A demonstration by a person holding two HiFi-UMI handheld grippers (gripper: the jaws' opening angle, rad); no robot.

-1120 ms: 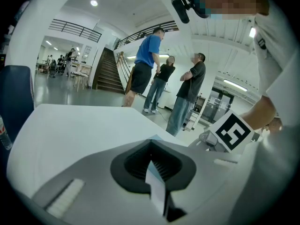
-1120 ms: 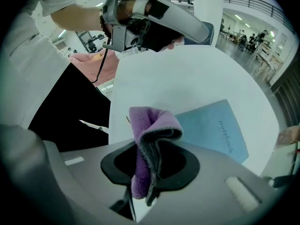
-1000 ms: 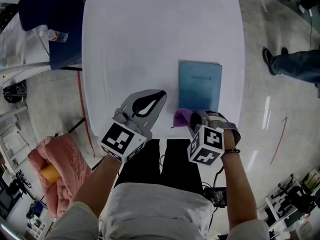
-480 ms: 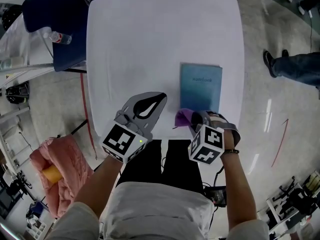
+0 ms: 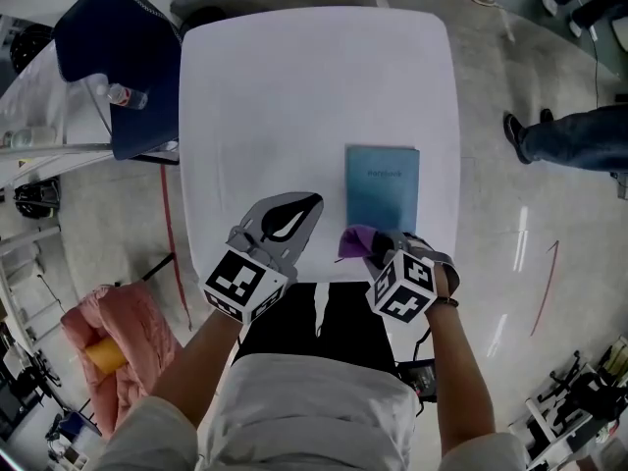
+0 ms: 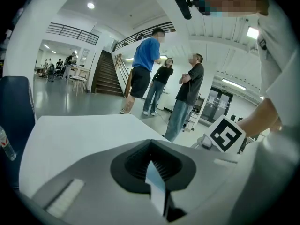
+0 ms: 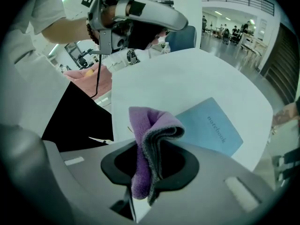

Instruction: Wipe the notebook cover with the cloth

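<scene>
Pinches a folded purple cloth (image 5: 353,239) in the right gripper (image 5: 376,247), jaws clamped on its lower part, fold poking up past the tips. Holds it at the near edge of the white table (image 5: 294,86), just beside the near left corner of the blue notebook (image 5: 382,186); cannot tell if touching the cover. Has the notebook flat and closed on the table's right half, cover up with small print, long side running away from the person. Holds the left gripper (image 5: 294,209) over bare table left of the cloth, apart from the notebook, jaws together at the tips, nothing between. Off the table: dark blue chair (image 5: 108,57) at far left with a clear bottle (image 5: 128,96) at its edge, pink bundle (image 5: 123,337) on the floor at near left, someone's legs (image 5: 569,135) in jeans at right. In the left gripper view, three people (image 6: 161,86) standing beyond the table, near a staircase (image 6: 107,74).
</scene>
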